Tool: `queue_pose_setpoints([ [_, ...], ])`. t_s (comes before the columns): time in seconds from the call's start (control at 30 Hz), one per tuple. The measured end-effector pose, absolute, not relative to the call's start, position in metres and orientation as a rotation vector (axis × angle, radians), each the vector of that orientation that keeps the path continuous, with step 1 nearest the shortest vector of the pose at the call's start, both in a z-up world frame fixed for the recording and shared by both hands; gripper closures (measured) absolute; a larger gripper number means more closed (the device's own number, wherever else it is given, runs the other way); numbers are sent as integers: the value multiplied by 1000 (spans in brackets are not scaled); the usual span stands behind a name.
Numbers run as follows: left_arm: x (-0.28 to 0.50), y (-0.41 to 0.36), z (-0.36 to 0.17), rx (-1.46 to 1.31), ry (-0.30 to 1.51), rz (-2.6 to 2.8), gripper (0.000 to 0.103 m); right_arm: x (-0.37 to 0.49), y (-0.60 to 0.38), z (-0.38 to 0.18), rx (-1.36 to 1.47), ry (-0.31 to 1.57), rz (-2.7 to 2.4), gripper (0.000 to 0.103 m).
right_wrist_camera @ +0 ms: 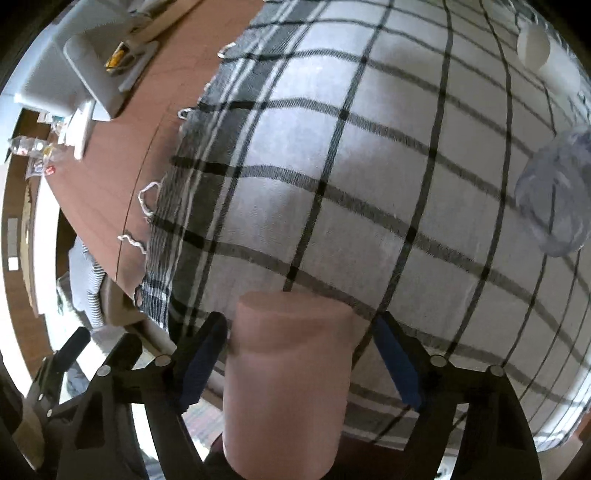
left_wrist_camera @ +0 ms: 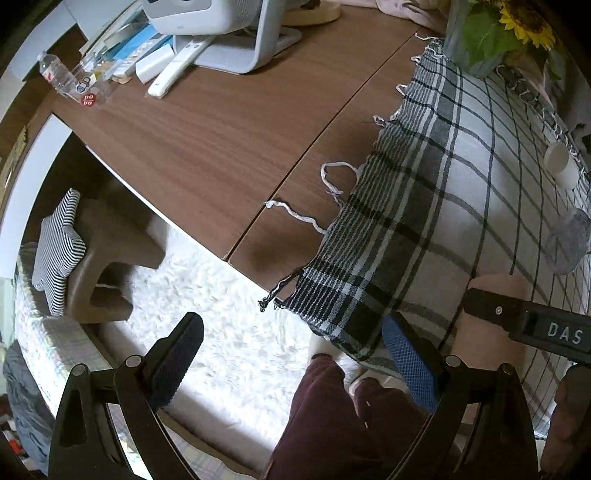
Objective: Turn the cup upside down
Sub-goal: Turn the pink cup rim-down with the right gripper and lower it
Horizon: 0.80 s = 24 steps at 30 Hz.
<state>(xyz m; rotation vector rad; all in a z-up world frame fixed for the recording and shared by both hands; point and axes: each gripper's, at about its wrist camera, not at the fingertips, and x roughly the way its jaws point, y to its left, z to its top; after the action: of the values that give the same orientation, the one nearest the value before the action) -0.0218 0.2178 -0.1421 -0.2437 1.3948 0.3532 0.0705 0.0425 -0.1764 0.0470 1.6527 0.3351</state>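
A pink cup (right_wrist_camera: 288,380) lies between the fingers of my right gripper (right_wrist_camera: 299,354), above the near edge of the checked cloth (right_wrist_camera: 332,166). Its flat closed end points away from the camera. The left pad (right_wrist_camera: 201,365) touches the cup; a small gap shows beside the right pad (right_wrist_camera: 395,365). In the left wrist view a strip of the pink cup (left_wrist_camera: 495,317) shows next to the right gripper's black body (left_wrist_camera: 532,321). My left gripper (left_wrist_camera: 291,347) is open and empty, off the table's near edge over the white rug.
A clear glass (right_wrist_camera: 557,192) and a white cylinder (right_wrist_camera: 535,44) sit on the cloth at the right. A vase with a sunflower (left_wrist_camera: 491,33) stands at the far cloth edge. A white device (left_wrist_camera: 221,29), remote and water bottle (left_wrist_camera: 59,74) lie on the bare wood far left.
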Motion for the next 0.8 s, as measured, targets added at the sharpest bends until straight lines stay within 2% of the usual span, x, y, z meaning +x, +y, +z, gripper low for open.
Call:
queue_pose_setpoints([
  [0.13,-18,211,-139,-225,1393,325,4,68,36,-179,111,1662,373,38],
  [0.4,-4,178,-121,-141,1351,228,4,55,-1,-146,185,1578,350,38],
  [0.8,47,68,-97,0,1253,-36,4,51,-120,-84,271,1324,36,40],
])
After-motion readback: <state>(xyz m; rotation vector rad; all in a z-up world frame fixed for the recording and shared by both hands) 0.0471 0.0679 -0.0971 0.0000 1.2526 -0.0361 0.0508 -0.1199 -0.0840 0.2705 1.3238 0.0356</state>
